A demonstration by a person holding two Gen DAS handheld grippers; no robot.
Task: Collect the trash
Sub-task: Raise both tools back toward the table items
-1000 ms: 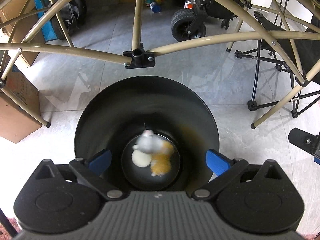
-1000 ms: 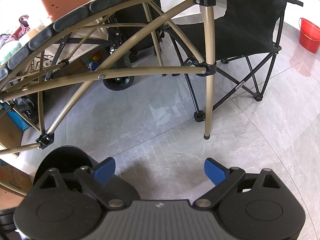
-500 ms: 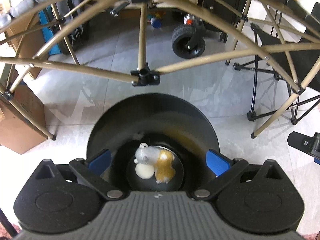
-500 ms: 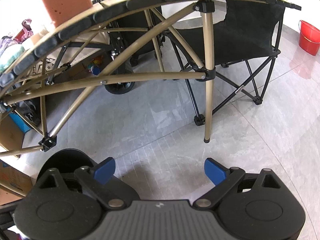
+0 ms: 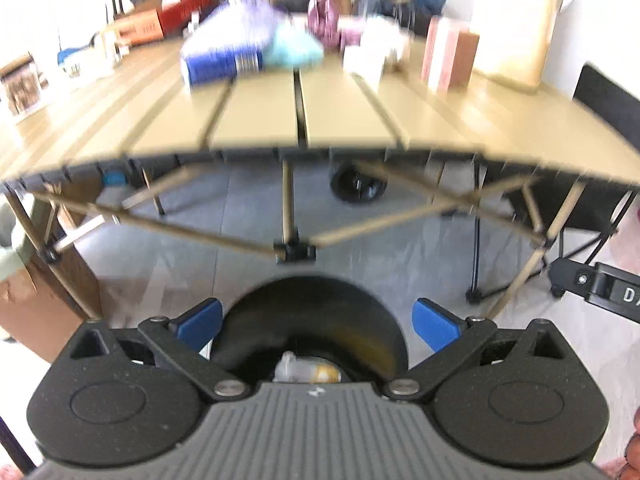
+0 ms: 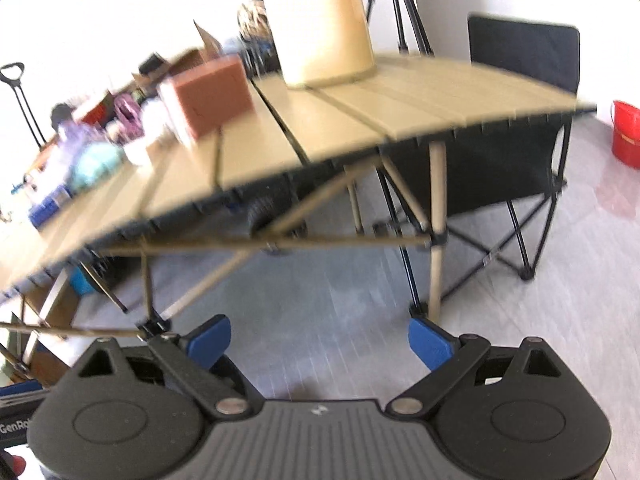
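Observation:
A round black bin (image 5: 316, 320) stands on the floor just below my left gripper (image 5: 316, 324). Crumpled white and orange trash (image 5: 307, 372) lies at its bottom, partly hidden by the gripper body. The left gripper is open and holds nothing. My right gripper (image 6: 319, 338) is also open and empty, over bare grey floor to the right of the bin. On the tan slatted folding table (image 5: 320, 120) (image 6: 360, 120) sit blurred items: a blue and white pack (image 5: 224, 60), a turquoise lump (image 5: 294, 50), a brown sponge block (image 6: 210, 94) and a tan jug (image 6: 328, 24).
The table's crossed legs and braces (image 5: 294, 250) stand right behind the bin. A black folding chair (image 6: 520, 128) is at the right, a red bucket (image 6: 626, 134) beyond it. A cardboard box (image 5: 36, 312) sits at the left. A black wheel (image 5: 358, 186) rests under the table.
Both grippers have risen and tilted up: the tabletop and its items have come into view and the bin has slid to the bottom of the left wrist view. The jaws stay open.

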